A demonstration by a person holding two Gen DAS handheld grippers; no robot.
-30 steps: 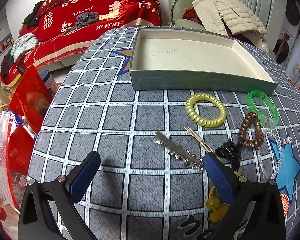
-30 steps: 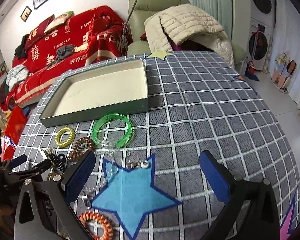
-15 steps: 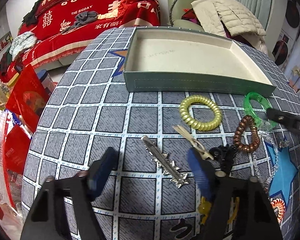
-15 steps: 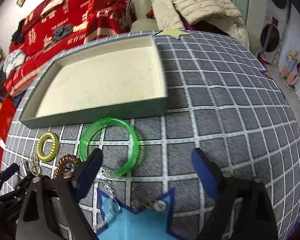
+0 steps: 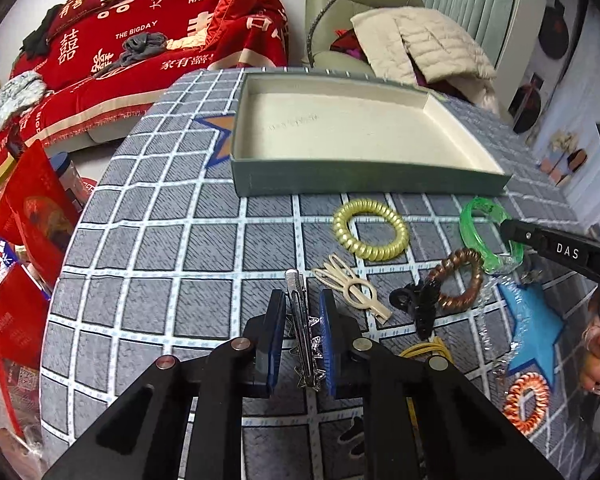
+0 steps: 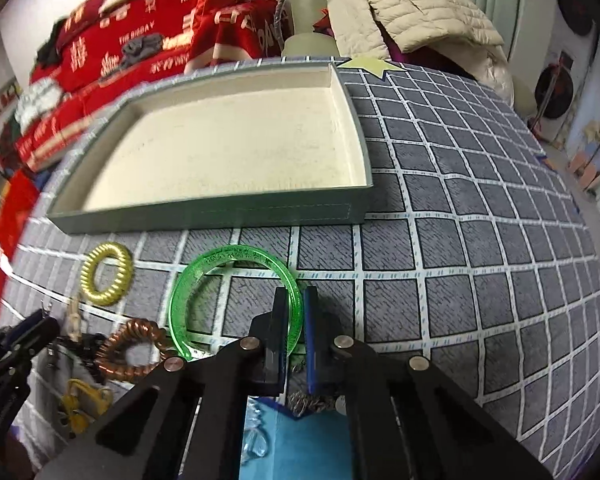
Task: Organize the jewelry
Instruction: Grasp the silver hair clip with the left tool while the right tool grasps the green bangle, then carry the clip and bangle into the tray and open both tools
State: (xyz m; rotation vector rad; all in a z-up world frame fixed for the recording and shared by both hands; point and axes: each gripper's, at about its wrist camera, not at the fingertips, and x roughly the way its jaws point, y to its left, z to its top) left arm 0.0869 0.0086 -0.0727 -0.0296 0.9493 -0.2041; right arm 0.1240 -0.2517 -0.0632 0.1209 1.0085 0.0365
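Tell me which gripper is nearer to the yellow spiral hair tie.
Left. The left gripper closes around the silver hair clip just below the yellow spiral hair tie; the right gripper grips the green bangle farther off.

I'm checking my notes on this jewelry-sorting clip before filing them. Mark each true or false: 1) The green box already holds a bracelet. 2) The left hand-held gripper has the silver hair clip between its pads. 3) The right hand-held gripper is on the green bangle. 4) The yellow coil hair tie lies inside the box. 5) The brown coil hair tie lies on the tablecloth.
1) False: the green box is empty.
2) True: the left hand-held gripper, its jaws just closing, straddles the silver hair clip.
3) True: the right hand-held gripper is shut on the green bangle.
4) False: the yellow coil hair tie lies on the tablecloth, before the box.
5) True: the brown coil hair tie lies there.
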